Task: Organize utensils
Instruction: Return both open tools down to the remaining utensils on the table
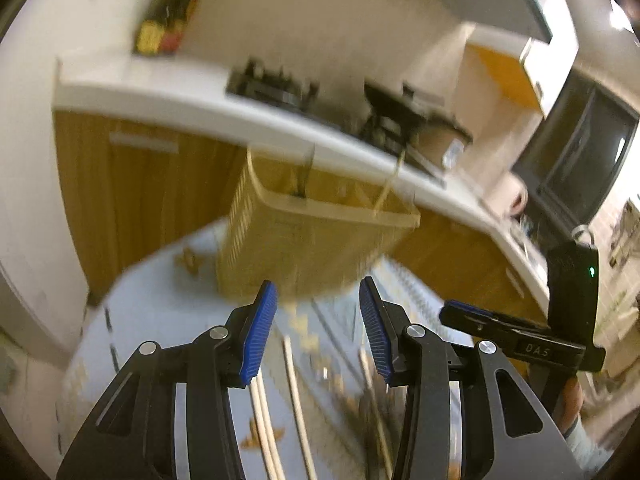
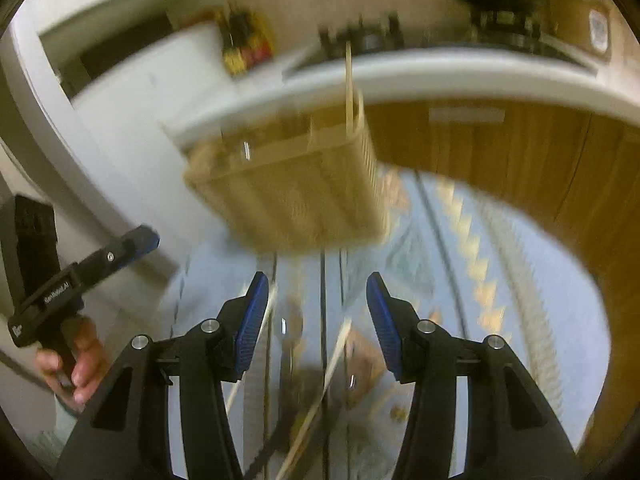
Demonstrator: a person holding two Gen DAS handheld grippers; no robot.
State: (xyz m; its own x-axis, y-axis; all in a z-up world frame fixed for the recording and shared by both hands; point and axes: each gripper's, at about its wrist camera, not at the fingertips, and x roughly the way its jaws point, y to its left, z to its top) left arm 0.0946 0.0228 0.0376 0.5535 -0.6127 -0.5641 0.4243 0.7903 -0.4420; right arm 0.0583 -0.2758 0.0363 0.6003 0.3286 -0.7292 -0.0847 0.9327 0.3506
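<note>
Left wrist view: left gripper (image 1: 318, 328) gapes wide, empty, above chopsticks (image 1: 264, 432) lying on the blue patterned table (image 1: 160, 320). Right gripper (image 2: 318, 320) likewise wide, empty. Chopsticks appear light, stiff, slippery; grasp mid-length. Beyond stands the utensil basket (image 1: 304, 236). Right gripper body reads "DAS".

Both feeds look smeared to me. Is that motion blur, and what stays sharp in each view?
Left wrist view: the utensil basket and chopsticks on the tablecloth are smeared, while the left claw is crisp. Right wrist view: heavier blur on the basket and tabletop utensils, right claw sharp; fisheye bends the counter edge.
</note>
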